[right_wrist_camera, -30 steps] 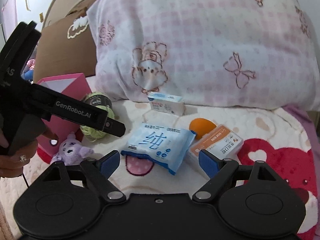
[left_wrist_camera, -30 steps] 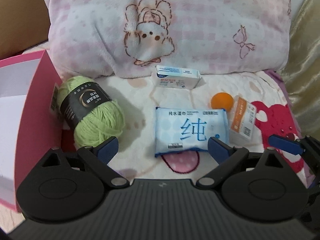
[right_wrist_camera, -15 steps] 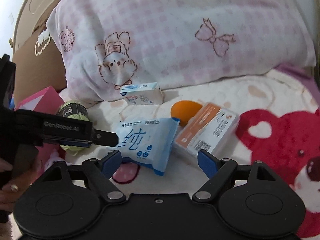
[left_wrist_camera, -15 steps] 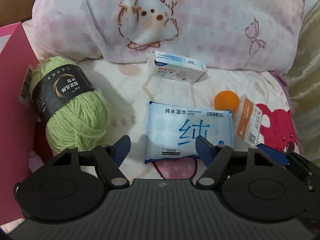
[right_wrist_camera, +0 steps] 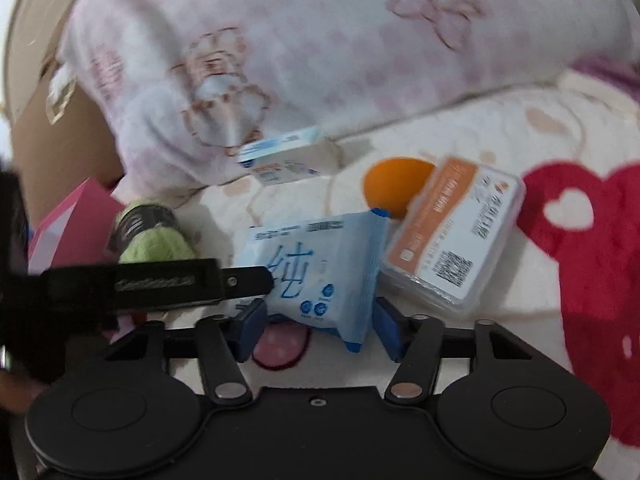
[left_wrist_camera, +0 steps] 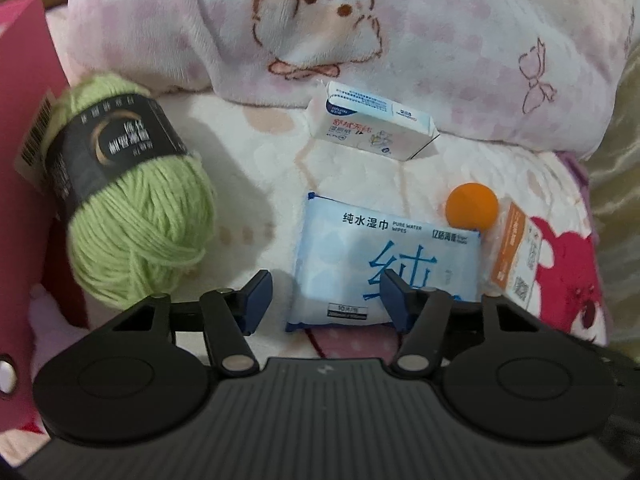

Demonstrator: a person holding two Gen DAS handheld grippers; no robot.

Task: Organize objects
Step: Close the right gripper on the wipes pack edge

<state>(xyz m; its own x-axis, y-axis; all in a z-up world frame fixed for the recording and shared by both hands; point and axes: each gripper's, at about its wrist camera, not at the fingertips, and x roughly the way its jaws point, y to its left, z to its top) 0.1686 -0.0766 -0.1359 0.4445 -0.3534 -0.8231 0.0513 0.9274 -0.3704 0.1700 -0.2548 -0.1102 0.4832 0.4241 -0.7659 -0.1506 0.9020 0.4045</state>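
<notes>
Landmark for all positions: the blue wet-wipes pack (left_wrist_camera: 386, 268), lying flat on the cream blanket (left_wrist_camera: 260, 184).

Left claw (left_wrist_camera: 325, 300) — fingers spread wide, holding nothing. Its left blue pad sits just off the near-left corner of the wipes pack; its right pad overlaps the pack's near edge in the left wrist view. Contact cannot be told.

Right claw (right_wrist_camera: 320, 326) — also open and empty, its pads straddling the near corner of the wipes pack (right_wrist_camera: 316, 272). In the right wrist view the black finger of the left claw (right_wrist_camera: 244, 282) reaches in from the left and crosses the pack's left edge. That frame is motion-blurred.

Left of the pack: a green yarn skein (left_wrist_camera: 132, 208) with a black label band, near but apart from it. Beyond the yarn on the same side, a pink box (left_wrist_camera: 24, 184) stands at the frame edge.

Right of the pack: an orange-and-white flat case (left_wrist_camera: 516, 256), just beside it, tilted. Behind the pack's far-right corner, an orange ball (left_wrist_camera: 472, 205), touching or nearly touching both the pack and the case.

Beyond the pack, well apart: a small white carton (left_wrist_camera: 374, 126) with blue print, resting against the foot of the pink-checked pillow (left_wrist_camera: 420, 40), which fills the background.
</notes>
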